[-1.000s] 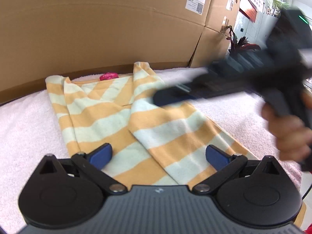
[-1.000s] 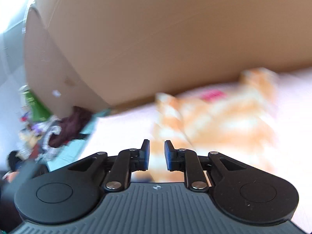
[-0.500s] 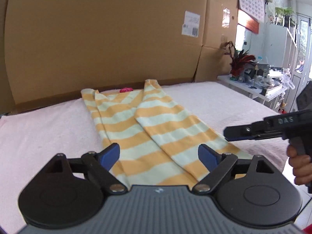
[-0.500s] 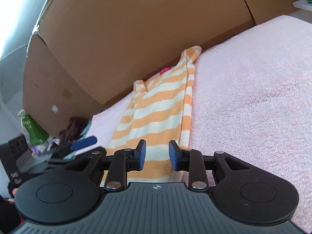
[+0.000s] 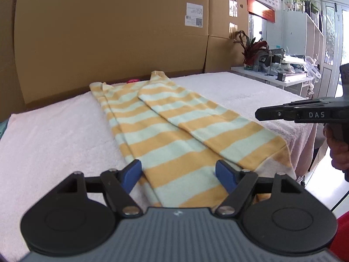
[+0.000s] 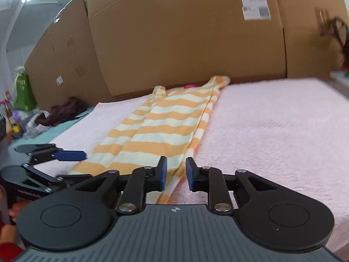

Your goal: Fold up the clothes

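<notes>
Cardboard boxes [image 5: 109, 32] back a pink towel-covered table [image 5: 43, 142], where the striped garment [image 5: 165, 135] lies folded lengthwise. Nothing is gripped: the left gripper [image 5: 177, 175], just narrowing, stands wide; the right gripper [image 6: 176, 171] is slightly parted. One-layer pinches risk undoing the fold.

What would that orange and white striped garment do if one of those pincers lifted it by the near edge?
The striped garment would probably droop and unfold, since it lies limp in flat layers. It looks thin, so likely light. The fuzzy pink blanket beneath may drag on it a little rather than let it slide.
</notes>
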Motion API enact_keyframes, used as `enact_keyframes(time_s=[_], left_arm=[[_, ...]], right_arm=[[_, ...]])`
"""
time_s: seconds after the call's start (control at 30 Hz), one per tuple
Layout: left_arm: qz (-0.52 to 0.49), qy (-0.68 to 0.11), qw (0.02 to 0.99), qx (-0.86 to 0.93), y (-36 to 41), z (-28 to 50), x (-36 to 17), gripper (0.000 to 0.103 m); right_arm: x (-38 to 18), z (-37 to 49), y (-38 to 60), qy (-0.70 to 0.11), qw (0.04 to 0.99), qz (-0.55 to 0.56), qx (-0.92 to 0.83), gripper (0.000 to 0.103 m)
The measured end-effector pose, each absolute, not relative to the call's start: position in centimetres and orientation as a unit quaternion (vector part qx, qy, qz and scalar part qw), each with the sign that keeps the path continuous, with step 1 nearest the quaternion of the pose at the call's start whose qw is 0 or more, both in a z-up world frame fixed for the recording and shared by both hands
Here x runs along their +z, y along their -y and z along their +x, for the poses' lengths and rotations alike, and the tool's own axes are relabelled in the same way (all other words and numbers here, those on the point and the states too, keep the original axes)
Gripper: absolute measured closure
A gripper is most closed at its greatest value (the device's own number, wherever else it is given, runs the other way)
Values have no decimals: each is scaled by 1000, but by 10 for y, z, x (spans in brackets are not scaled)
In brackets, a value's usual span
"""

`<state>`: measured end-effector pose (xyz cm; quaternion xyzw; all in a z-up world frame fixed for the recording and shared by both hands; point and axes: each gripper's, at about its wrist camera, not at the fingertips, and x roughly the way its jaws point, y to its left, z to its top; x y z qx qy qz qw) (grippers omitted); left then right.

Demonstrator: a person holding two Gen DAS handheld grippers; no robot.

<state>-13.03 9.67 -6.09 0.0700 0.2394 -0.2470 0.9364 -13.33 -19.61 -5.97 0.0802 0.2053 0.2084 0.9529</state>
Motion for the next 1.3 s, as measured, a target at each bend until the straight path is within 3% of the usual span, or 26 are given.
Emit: enact_keyframes(time_s=[0.13, 0.3, 0.4, 0.5, 0.6, 0.77, 0.9, 0.97, 1.07, 1.17, 1.3], left_arm=[[86, -231, 937, -247, -89, -136, -62, 21], [87, -249, 931, -253, -95, -143, -69, 19], [94, -255, 928, -253, -98, -152, -67, 20], [92, -248, 930, -254, -94, -152, -64, 20], [102, -252, 930, -246, -93, -152, -69, 12], [120, -262, 930, -229, -96, -160, -70, 15], [87, -256, 931, -244, -97, -156, -64, 13], [98, -265, 930, -235, -93, -153, -70, 14], [121, -259, 929, -234, -89, -159, -73, 12], [91, -267, 928, -245, -99, -161, -66, 12], [58, -274, 933, -226, -111, -157, -67, 11]], right_arm=[[-62, -141, 178, -206, 932, 85, 286, 94], [-79, -158, 175, -209, 934, 14, 289, 92], [-78, -162, 187, -237, 929, 30, 283, 95], [-69, -163, 188, -208, 927, 72, 303, 91], [-72, -154, 172, -205, 924, 67, 315, 88], [-83, -155, 173, -223, 921, 48, 316, 91], [-77, -159, 182, -216, 925, 63, 305, 84], [-83, -155, 187, -229, 926, 72, 292, 91], [-87, -159, 195, -254, 919, 67, 292, 91], [-82, -168, 203, -255, 924, 62, 279, 82], [-78, -170, 214, -242, 923, 101, 281, 79]])
